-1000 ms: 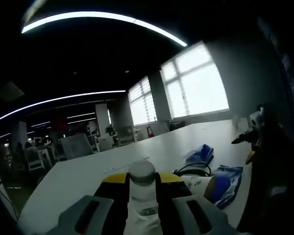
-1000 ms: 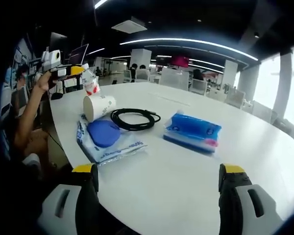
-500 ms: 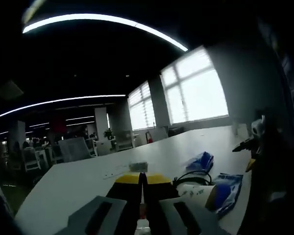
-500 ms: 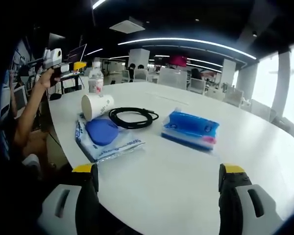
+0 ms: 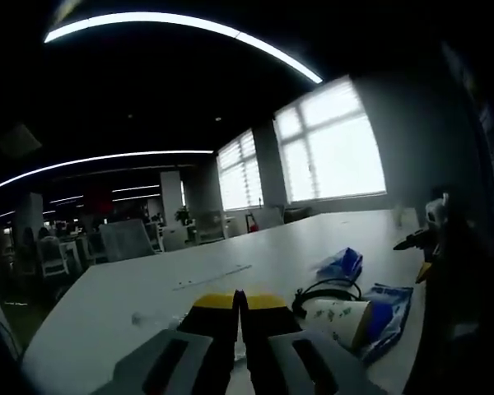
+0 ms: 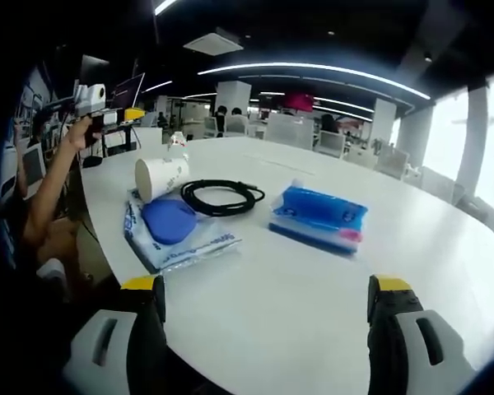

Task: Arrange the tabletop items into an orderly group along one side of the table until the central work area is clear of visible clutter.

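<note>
My left gripper [image 5: 239, 301] is shut with nothing between its yellow tips; in the right gripper view the left gripper [image 6: 107, 115] is held by a hand above the table's far left end. A small clear bottle [image 5: 152, 318] seems to lie on its side on the white table, and the bottle [image 6: 177, 141] shows low behind a paper cup [image 6: 160, 174] that lies on its side. Beside the cup are a black cable coil [image 6: 222, 197], a blue tissue pack [image 6: 319, 218] and a plastic bag with a blue disc [image 6: 177, 230]. My right gripper [image 6: 267, 288] stands open, short of them.
The white table [image 6: 412, 247] stretches right and away toward office chairs and desks [image 6: 313, 132]. A person's arm [image 6: 49, 197] reaches along the table's left edge. Bright windows [image 5: 329, 148] stand beyond the table's far end. The right gripper [image 5: 424, 239] shows at the far right.
The left gripper let go of the bottle and shut. The bottle stood upright half a second ago; now it lies low behind the cup. The right gripper stays still and open.
</note>
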The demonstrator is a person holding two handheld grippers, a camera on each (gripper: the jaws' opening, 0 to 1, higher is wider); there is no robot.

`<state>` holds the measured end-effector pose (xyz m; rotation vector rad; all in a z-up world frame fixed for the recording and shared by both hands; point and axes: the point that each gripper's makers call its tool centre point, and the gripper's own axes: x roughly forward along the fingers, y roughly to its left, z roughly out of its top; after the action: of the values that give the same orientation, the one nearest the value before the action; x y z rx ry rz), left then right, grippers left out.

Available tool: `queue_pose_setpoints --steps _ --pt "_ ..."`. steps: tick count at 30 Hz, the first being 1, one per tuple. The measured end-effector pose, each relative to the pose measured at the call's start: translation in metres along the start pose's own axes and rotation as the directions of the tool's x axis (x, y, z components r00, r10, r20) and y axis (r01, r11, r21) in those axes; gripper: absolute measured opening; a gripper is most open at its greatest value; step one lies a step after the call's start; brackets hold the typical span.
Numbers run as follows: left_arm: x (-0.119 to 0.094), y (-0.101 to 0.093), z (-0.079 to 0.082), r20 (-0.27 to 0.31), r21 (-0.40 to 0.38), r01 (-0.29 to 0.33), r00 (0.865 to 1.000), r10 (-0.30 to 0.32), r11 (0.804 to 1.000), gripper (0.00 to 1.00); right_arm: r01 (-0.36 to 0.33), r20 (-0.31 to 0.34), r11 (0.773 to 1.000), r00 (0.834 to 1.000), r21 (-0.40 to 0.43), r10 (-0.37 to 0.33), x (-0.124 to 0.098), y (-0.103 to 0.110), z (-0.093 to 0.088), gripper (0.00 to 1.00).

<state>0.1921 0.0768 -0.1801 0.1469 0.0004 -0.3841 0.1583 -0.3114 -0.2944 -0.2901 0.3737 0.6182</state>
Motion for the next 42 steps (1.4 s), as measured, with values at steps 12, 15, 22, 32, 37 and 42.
queue_pose_setpoints --steps 12,15,22,32,37,42 --pt "-0.01 0.004 -0.001 0.002 -0.018 -0.014 1.0 0.014 1.0 0.0 -0.003 -0.007 1.0 1.0 -0.002 0.003 0.001 0.001 -0.001 1.0" --pt "-0.012 0.005 0.0 0.004 -0.02 -0.014 1.0 0.015 1.0 0.0 -0.006 -0.005 1.0 1.0 -0.005 0.006 0.001 0.002 0.0 1.0" --pt "-0.017 0.007 0.002 0.011 -0.022 -0.022 1.0 0.022 1.0 0.0 -0.004 -0.005 1.0 1.0 -0.006 0.004 0.001 0.002 0.0 1.0" --pt "-0.021 0.008 0.004 0.015 -0.023 -0.025 1.0 0.026 0.999 0.0 -0.005 -0.004 1.0 1.0 -0.009 0.005 0.0 0.003 0.001 1.0" --pt "-0.022 0.009 0.004 0.017 -0.024 -0.026 1.0 0.027 0.999 0.0 -0.007 -0.004 1.0 1.0 -0.011 0.007 0.001 0.004 0.002 1.0" --pt "-0.023 0.009 0.003 0.014 -0.026 -0.025 1.0 0.026 0.999 0.0 -0.008 -0.006 1.0 1.0 -0.012 0.008 0.002 0.005 0.002 1.0"
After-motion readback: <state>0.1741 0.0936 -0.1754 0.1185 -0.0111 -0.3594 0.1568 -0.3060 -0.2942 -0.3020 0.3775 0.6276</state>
